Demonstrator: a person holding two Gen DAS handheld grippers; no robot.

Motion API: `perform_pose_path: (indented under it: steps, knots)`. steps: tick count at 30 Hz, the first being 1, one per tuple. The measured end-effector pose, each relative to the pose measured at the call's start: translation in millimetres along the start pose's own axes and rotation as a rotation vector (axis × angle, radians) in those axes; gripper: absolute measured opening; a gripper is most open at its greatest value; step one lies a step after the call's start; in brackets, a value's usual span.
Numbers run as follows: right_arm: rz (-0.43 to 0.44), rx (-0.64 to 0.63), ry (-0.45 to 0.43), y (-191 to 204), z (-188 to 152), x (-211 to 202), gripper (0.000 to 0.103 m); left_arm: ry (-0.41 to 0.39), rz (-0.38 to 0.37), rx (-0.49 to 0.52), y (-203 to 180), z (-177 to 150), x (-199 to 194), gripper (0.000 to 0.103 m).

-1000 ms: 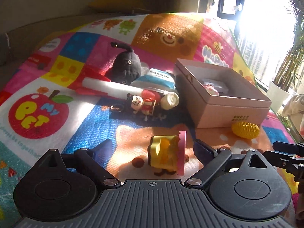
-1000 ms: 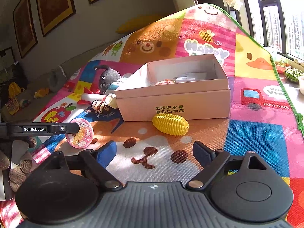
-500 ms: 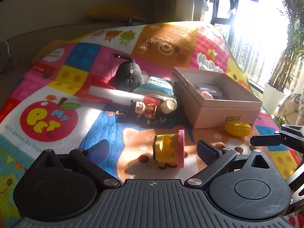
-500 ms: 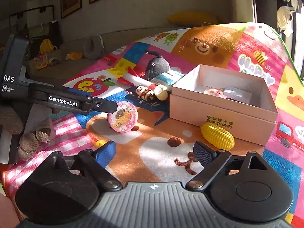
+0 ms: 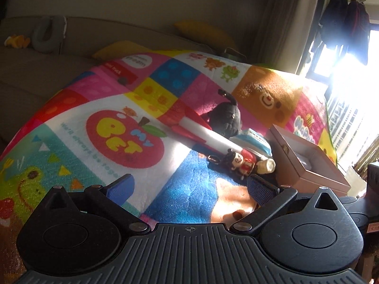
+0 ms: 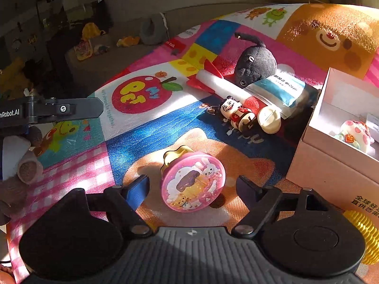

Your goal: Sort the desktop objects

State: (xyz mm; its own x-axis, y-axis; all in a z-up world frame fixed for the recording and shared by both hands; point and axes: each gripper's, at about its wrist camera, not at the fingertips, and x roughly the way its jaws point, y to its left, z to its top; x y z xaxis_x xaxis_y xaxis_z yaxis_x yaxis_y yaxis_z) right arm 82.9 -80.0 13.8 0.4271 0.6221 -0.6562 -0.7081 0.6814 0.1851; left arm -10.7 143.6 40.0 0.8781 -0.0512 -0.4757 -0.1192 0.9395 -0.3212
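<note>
Right gripper [image 6: 193,185] has swung over from the corn toy to the pink-lidded pot [image 6: 191,181], which lies on its side on the mat [image 6: 151,127] between closing jaws, pads not yet touching, lid toward the camera. Left gripper [image 5: 190,183] has backed off leftward, jaws wide and empty; box [image 6: 331,165] just right, beyond the pot.

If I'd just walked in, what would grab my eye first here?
Probably the loud patchwork play mat with its red apple patch. Next, the round pink toy with cartoon animals on its face, lying between the closing fingers of the right gripper, not yet pinched. Behind it, a black plush leans beside an open pink box.
</note>
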Motion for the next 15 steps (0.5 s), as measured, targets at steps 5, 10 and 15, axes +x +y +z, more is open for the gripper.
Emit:
perform_pose_path:
  steps: [5, 10, 15]
  knots:
    - [-0.073, -0.036, 0.019, 2.9, 3.8, -26.3, 0.054, 0.009, -0.023, 0.018, -6.5, -4.2, 2.3, 0.103]
    - [-0.3, -0.245, 0.153, 22.4, 5.8, -43.8, 0.054, 0.024, -0.059, 0.055, -19.9, -7.8, 6.9, 0.103]
    - [-0.371, -0.38, 0.265, 27.5, 1.5, -40.8, 0.054, 0.037, -0.075, 0.082, -28.3, -12.2, 8.2, 0.103]
